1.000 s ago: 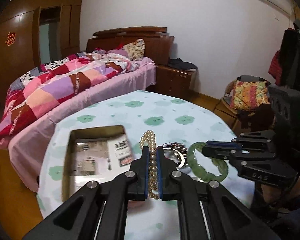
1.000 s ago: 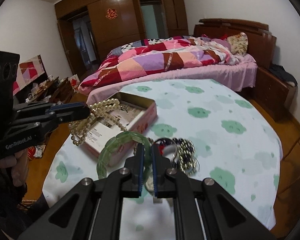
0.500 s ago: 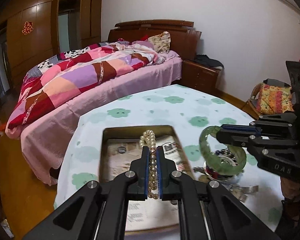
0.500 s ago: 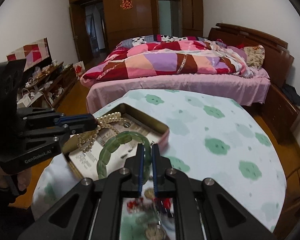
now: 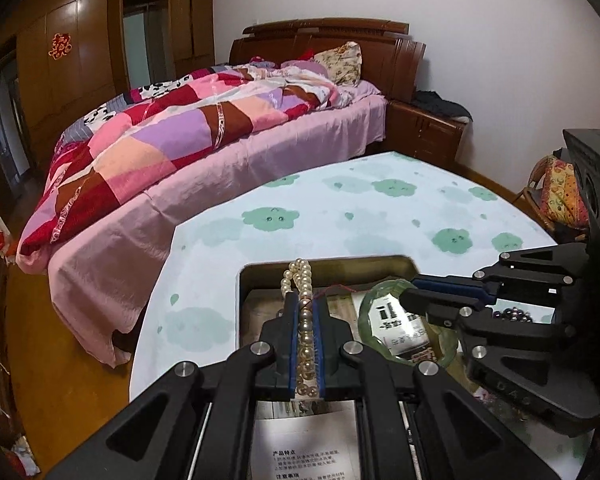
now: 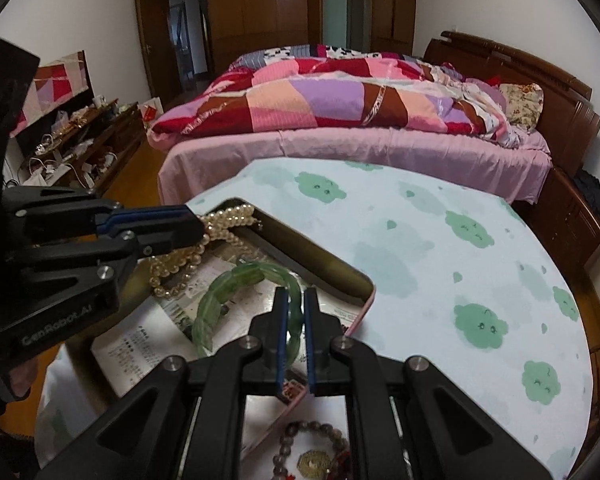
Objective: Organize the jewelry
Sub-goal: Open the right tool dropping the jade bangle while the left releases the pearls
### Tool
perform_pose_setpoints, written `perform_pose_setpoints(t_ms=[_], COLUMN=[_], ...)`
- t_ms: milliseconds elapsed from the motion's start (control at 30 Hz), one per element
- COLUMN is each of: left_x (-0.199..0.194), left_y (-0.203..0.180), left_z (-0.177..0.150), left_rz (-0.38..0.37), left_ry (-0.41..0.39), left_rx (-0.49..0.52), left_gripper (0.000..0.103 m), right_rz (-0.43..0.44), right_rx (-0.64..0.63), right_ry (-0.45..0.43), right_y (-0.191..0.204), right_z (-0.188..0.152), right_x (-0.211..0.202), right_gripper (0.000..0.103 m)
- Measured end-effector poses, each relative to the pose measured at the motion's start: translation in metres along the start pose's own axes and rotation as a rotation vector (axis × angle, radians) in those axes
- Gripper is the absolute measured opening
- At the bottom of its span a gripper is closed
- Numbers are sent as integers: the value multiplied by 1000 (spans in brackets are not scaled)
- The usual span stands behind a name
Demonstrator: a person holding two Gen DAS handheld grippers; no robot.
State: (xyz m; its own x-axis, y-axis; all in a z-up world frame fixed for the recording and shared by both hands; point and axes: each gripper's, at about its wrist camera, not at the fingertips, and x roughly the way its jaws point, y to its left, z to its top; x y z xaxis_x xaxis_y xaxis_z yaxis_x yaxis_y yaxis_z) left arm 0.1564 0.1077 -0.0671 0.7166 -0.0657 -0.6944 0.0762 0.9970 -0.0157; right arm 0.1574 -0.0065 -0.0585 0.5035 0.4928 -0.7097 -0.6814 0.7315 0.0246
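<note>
Both loads hang over the open gold metal tin (image 6: 320,264): left gripper (image 5: 306,332) clenched on the cream pearl strand (image 5: 300,280), right gripper (image 6: 294,336) grasping the green jade bangle (image 6: 236,280).

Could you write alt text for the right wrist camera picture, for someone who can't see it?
A black right gripper pinches a green bangle over an open metal tin lined with printed paper, on a table with a cloud-print cloth. Beside it the left gripper holds a pearl necklace over the tin; a bed with a patchwork quilt lies behind.
</note>
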Motion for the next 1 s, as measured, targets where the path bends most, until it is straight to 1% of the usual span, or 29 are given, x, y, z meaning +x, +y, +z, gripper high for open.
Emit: perform_pose_setpoints(t_ms=[133, 300, 333, 400, 433, 467, 500, 567, 600, 633, 667, 700, 733, 767, 900, 1000], left_x=[8, 15, 15, 15, 15, 14, 12, 8, 4, 1, -2, -6, -13, -17, -28, -36], left_y=[2, 2, 2, 4, 4, 5, 5, 5, 5, 4, 4, 5, 4, 3, -2, -11], left_z=[-2, -5, -5, -5, -5, -5, -4, -3, -2, -2, -1, -1, -2, -2, -6, -12], left_rz=[2, 13, 20, 30, 30, 36, 42, 48, 50, 53, 60, 71, 72, 64, 49, 47], left_ry=[20, 41, 46, 37, 37, 34, 33, 27, 16, 9, 5, -6, -37, -52, -61, -72], left_rx=[1, 16, 19, 15, 16, 12, 11, 14, 17, 18, 13, 6, 0, -3, -35, -40], left_gripper=[6, 6, 6, 6, 6, 6, 6, 7, 12, 25, 34, 52, 59, 59, 59, 59], right_rz=[-12, -25, -24, -19, -19, -16, -14, -11, -12, -10, -8, -7, -8, -12, -24, -39], right_rx=[10, 12, 14, 17, 19, 24, 30, 38, 46, 52, 62, 69, 77, 88, 136, 167], right_ry=[27, 38, 39, 32, 26, 21, 16, 0, -8, -12, -20, -23, -27, -31, -43, -55], right_y=[-2, -1, -1, -2, -2, -2, -3, -4, -6, -8, -11, -13, -15, -19, -38, -51], right_z=[-1, -2, -2, -2, -2, -2, -2, -2, -2, -3, -4, -4, -6, -8, -18, -28], right_x=[9, 16, 17, 17, 16, 15, 13, 8, 5, 3, -1, -4, -8, -14, -34, -50], right_gripper=[9, 11, 16, 18, 22, 27, 35, 43, 51, 55, 55, 55, 55, 55, 57, 58])
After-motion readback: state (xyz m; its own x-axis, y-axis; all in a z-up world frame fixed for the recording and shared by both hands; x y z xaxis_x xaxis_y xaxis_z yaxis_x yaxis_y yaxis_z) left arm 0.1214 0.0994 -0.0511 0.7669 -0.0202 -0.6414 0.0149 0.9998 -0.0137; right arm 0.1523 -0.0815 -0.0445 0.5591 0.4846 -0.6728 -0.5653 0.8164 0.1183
